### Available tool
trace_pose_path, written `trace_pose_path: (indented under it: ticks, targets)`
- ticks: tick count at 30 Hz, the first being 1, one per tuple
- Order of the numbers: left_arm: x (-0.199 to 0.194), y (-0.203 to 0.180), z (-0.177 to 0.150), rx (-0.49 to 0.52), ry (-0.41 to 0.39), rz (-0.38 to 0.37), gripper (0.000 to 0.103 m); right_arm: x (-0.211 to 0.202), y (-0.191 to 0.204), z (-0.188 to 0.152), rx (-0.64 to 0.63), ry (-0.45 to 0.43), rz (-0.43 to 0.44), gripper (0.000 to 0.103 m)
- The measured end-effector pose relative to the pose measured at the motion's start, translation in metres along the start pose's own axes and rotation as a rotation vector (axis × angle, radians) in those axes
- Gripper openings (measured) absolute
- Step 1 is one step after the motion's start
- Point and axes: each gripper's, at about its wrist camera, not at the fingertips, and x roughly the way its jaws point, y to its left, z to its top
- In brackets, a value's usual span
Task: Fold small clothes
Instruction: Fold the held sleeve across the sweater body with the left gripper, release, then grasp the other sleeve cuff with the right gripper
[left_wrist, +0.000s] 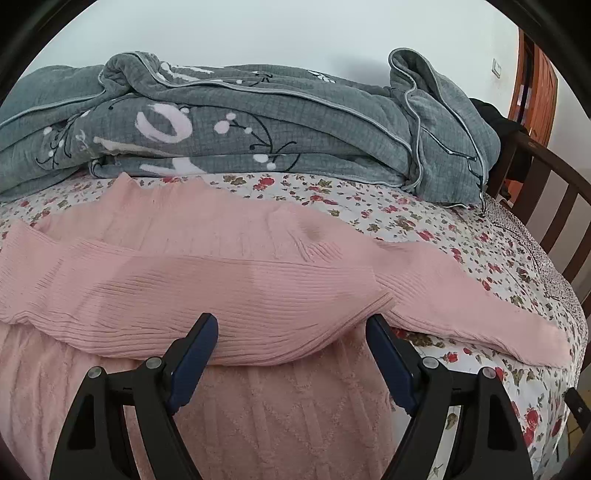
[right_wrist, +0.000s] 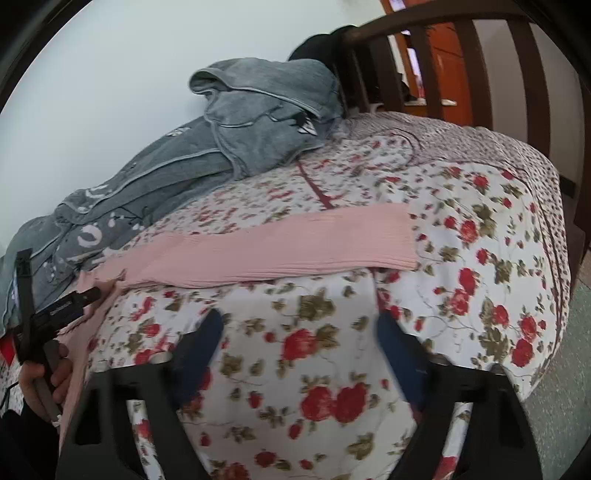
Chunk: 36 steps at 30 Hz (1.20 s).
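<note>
Pink ribbed sweater (left_wrist: 207, 295) lies spread across my bed, and from the left wrist view I see my left gripper (left_wrist: 291, 332) hovering over its near fold with both blue pads (left_wrist: 192, 354) spread wide and nothing between them; one sleeve is folded across the body, the other runs off to the right over the floral sheet (left_wrist: 424, 221). Beyond it a grey quilt (left_wrist: 258, 122) is heaped against the white wall. That view does not show my other tool. The right wrist view does: my right gripper (right_wrist: 299, 332) hangs over bare floral sheet (right_wrist: 480, 258), its jaws apart and blurred, nothing between them, well short of the outstretched sleeve (right_wrist: 295, 251) that ends in a cuff at the right. Only this view shows the left tool from outside, at the left edge, gripped by a hand (right_wrist: 44, 373), its tip near the sweater's edge. It also shows the dark wooden rails (right_wrist: 461, 62) of the bed end more fully.
</note>
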Motion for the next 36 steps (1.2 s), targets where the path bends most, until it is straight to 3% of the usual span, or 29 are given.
trace_pose_path:
  ticks: [1,6,10,17,29,36]
  targets:
    - [-0.001,0.000,0.000,0.000,-0.004,0.001,0.082,0.002,-0.003,0.000,0.011,0.007,-0.008,0.058]
    - [-0.003,0.003,-0.001,-0.016,-0.015,0.003,0.083,0.008,-0.024,0.004,0.122,0.023,0.042,0.048]
    - [-0.003,0.004,0.000,-0.026,-0.011,-0.004,0.084,0.008,-0.025,0.006,0.121,0.015,0.022,0.038]
    - [-0.003,0.005,-0.001,-0.031,-0.015,-0.006,0.084,0.009,-0.023,0.011,0.125,-0.005,0.005,0.038]
    - [-0.005,0.005,-0.002,-0.034,-0.021,-0.005,0.084,0.023,-0.039,0.022,0.257,0.003,0.028,0.038]
    - [-0.004,0.005,-0.001,-0.036,-0.018,-0.006,0.084,0.028,-0.037,0.029,0.278,-0.018,-0.022,0.036]
